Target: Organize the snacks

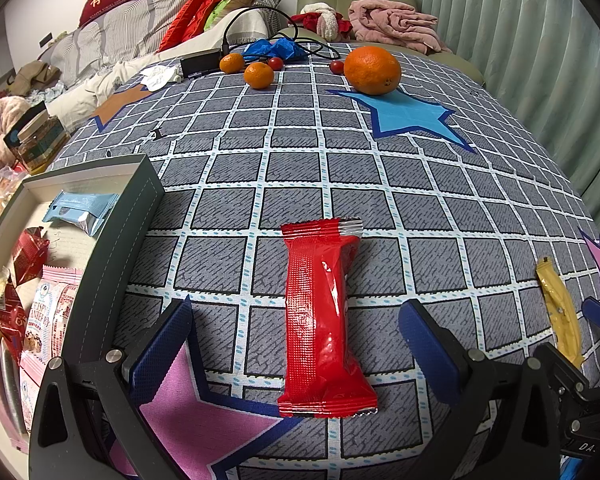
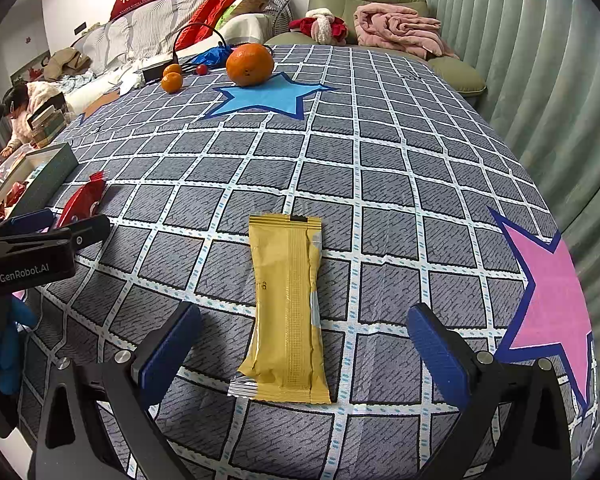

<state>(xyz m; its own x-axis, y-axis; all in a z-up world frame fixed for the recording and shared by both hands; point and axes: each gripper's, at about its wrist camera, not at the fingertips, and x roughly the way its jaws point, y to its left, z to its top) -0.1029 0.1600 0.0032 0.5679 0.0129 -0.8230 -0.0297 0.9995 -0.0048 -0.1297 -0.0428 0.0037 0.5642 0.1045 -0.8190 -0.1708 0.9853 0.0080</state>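
The long red foil snack packet [image 1: 324, 316] lies flat on the grey checked tablecloth [image 1: 380, 184], lengthwise between the wide-open, empty jaws of my left gripper [image 1: 296, 344], and the long yellow foil snack packet [image 2: 288, 312] lies the same way between the equally wide, empty jaws of my right gripper [image 2: 304, 344]. Both wrappers look slick and thin, so I judge a close could pinch cloth or skid a packet. The dark-walled open box [image 1: 140, 196] of snacks at near left sits close, so the left carry could clip its wall.

Left tongs [image 1: 296, 340] jaws spread wide, low, level; right tongs [image 2: 304, 344] likewise, alongside.
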